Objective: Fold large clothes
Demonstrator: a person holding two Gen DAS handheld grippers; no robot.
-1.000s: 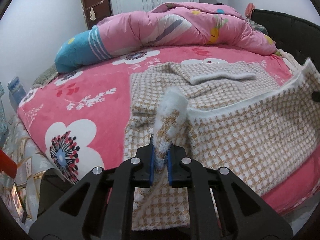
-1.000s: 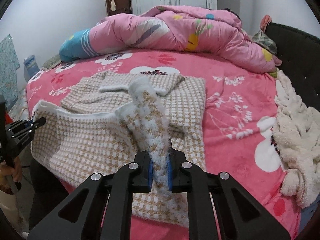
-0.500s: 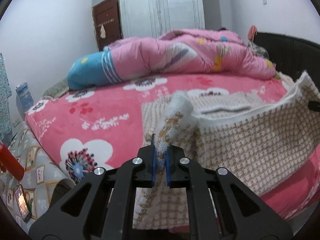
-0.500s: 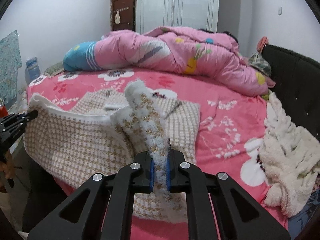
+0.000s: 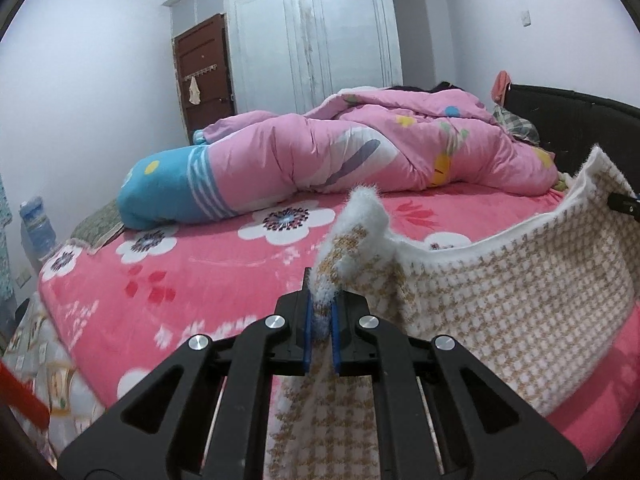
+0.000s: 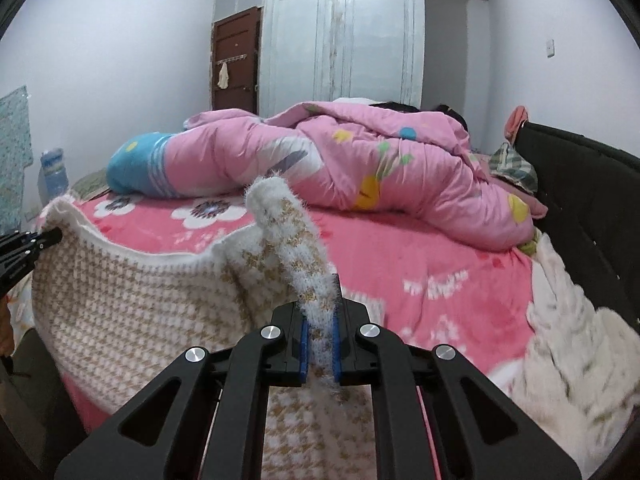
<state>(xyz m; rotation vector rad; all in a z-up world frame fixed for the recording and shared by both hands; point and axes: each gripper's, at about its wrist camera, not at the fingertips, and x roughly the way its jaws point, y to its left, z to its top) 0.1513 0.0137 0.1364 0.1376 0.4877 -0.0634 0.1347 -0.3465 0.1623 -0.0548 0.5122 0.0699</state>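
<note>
While fuzzy and houndstooth-knit, the garment (image 5: 500, 292) sags between both clamped grippers.

You face a bed with a pink floral fleece cover (image 5: 208, 276). Beyond it stands a white panelled wardrobe (image 5: 316, 36), with a dark brown wooden door (image 5: 204, 76) left of it. Pale walls (image 5: 80, 92) surround the bed.

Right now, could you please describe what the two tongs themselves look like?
Both the left tongs and right tongs look alike: matte black angular frames with triangular cut-outs, four silver screw heads each, and blue pads lining the fingers. No cables or markings show.
</note>
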